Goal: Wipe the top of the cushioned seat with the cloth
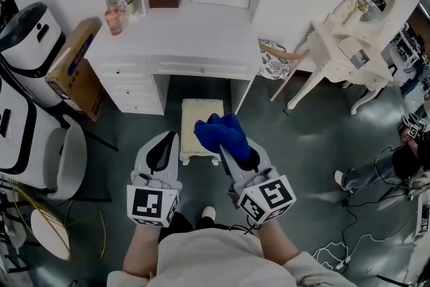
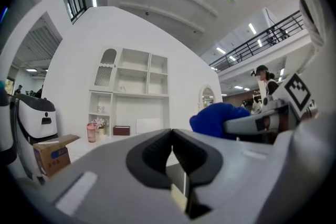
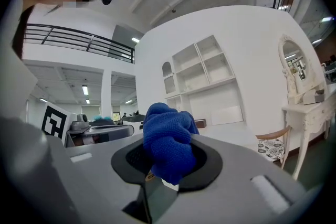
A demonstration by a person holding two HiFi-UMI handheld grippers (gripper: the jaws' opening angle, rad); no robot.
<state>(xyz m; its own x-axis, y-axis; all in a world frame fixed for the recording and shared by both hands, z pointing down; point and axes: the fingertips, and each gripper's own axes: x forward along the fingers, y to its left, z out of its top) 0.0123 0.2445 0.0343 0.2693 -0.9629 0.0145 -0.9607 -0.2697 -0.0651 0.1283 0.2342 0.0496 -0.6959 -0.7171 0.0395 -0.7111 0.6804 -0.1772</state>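
We see nubby blue knit cloth [image 3: 168, 136] in our right gripper [image 3: 167, 165], matt grey plastic on it and the left gripper [image 2: 172, 147], black rubbery pads [image 2: 149, 160], ahead a cream textured-fabric cushioned seat [image 1: 201, 119], smooth white-painted desk [image 1: 195, 33], glossy dark floor [image 1: 309, 138]

seat [image 1: 200, 123] under desk [image 1: 181, 33], cloth [image 1: 218, 131] above

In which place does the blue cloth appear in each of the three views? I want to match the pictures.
Head view: the blue cloth is at the centre, held by the right gripper, overlapping the cushioned seat.
Left gripper view: right of centre, beyond the jaws.
Right gripper view: at the centre, clamped between the jaws.
Shared landmark: the white desk with shelves.
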